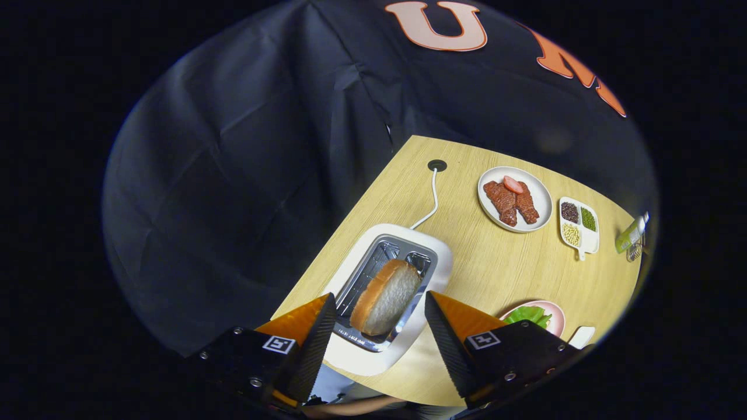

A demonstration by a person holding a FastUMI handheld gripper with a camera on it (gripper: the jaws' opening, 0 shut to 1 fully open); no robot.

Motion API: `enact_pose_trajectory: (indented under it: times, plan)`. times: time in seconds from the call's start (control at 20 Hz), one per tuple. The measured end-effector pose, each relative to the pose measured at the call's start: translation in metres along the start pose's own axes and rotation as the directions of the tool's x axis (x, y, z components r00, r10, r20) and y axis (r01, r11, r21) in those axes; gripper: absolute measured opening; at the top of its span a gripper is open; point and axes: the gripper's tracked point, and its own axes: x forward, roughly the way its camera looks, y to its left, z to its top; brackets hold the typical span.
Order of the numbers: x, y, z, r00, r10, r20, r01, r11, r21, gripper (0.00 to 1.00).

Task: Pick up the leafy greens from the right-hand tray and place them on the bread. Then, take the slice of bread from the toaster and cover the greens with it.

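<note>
- The gripper [380, 326] hangs above the toaster [390, 291] with its fingers spread wide, touching nothing.
- The slice of bread [386, 297] stands on edge in the toaster's metal slot [373, 265], between the two fingers and just ahead of their tips, apart from both.
- The slice's long axis runs from close by the fingertips away and slightly toward the right finger's side; its pale cut face turns toward the right finger and its tan crust edge toward the left finger.
- A white cord [430, 201] leads from the far end of the toaster to a round hole [437, 165] in the wooden table [502, 268].
- Just beside the right finger, a pink plate [557, 318] holds the leafy greens [528, 315]; whether bread lies beneath them cannot be told.
- Well beyond the right finger, a round white plate [540, 201] carries two dark red meat strips [513, 202] with a pinkish slice [513, 184] on top.
- Next to that plate, a small white divided dish [589, 240] has dark, green and pale yellow bits in its three compartments.
- A green object [629, 235] lies past the divided dish, too blurred to identify.
</note>
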Motion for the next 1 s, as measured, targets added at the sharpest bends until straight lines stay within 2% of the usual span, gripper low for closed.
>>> enact_pose_trajectory:
  times: [0.15, 0.35, 0.4, 0.45, 0.5, 0.55, 0.6, 0.7, 1.0]
  plan:
    - [0.010, -0.007, -0.003, 0.999, -0.046, -0.020, 0.046, 0.999, -0.007, 0.85]
    - [0.023, -0.022, -0.015, 0.996, -0.076, -0.050, 0.076, 0.997, -0.002, 0.70]
    - [0.023, -0.022, -0.019, 0.996, -0.067, -0.061, 0.067, 0.998, 0.006, 0.62]
    - [0.023, -0.025, -0.018, 0.996, -0.068, -0.053, 0.069, 0.998, 0.013, 0.59]
    - [0.023, -0.022, -0.016, 0.997, -0.056, -0.046, 0.057, 0.998, 0.034, 0.48]
    - [0.022, -0.019, -0.016, 0.998, -0.041, -0.047, 0.043, 0.997, 0.058, 0.41]
    - [0.020, -0.017, -0.015, 0.999, -0.026, -0.039, 0.029, 0.997, 0.077, 0.28]
    - [0.013, -0.014, -0.008, 1.000, -0.012, -0.013, 0.013, 0.996, 0.088, 0.16]
    - [-0.018, -0.019, -0.007, 0.996, 0.023, 0.082, -0.031, 0.995, 0.095, 0.13]
